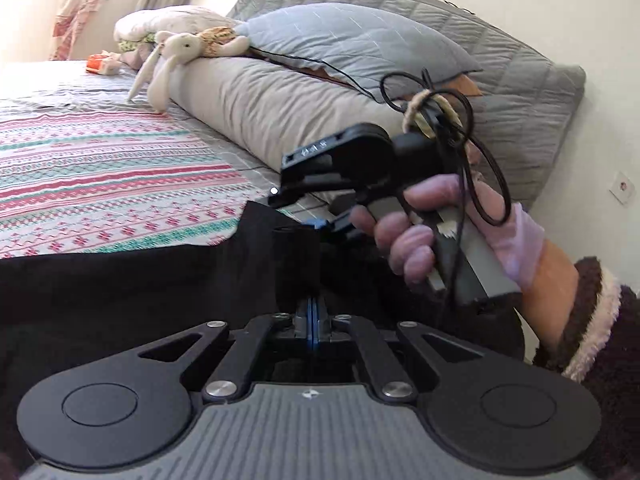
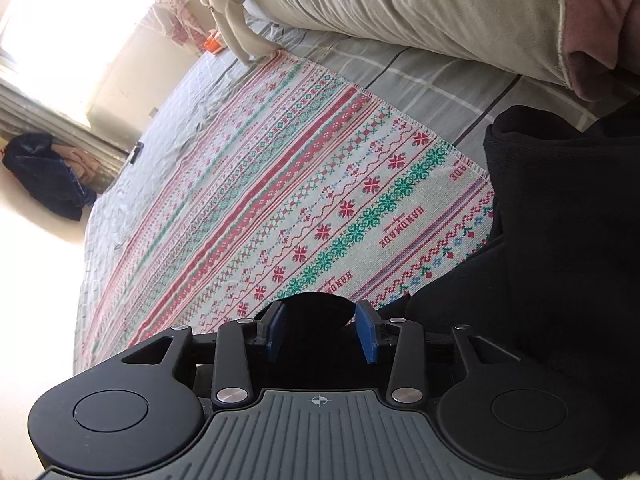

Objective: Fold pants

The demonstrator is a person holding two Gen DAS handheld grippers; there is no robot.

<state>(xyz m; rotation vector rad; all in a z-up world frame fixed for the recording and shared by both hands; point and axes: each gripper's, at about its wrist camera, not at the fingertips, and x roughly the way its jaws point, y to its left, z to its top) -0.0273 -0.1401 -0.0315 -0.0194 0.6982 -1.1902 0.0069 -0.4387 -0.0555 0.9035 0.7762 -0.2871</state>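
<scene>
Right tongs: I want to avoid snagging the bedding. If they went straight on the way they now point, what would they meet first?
Probably the black pants: a fold of that cloth already sits between the blue pads of the right tongs. Beyond it lies the patterned blanket, though depth is unclear.

Counted: one pair of black fabric pants (image 1: pixel 120 280); two black two-finger grippers, left (image 1: pixel 313 312) and right (image 2: pixel 323 330); one red-and-green patterned woven cloth (image 2: pixel 304 200); one cream stuffed rabbit (image 1: pixel 172 56); three grey-toned pillows (image 1: pixel 360 40); one gloved hand (image 1: pixel 440 232) is seen.
</scene>
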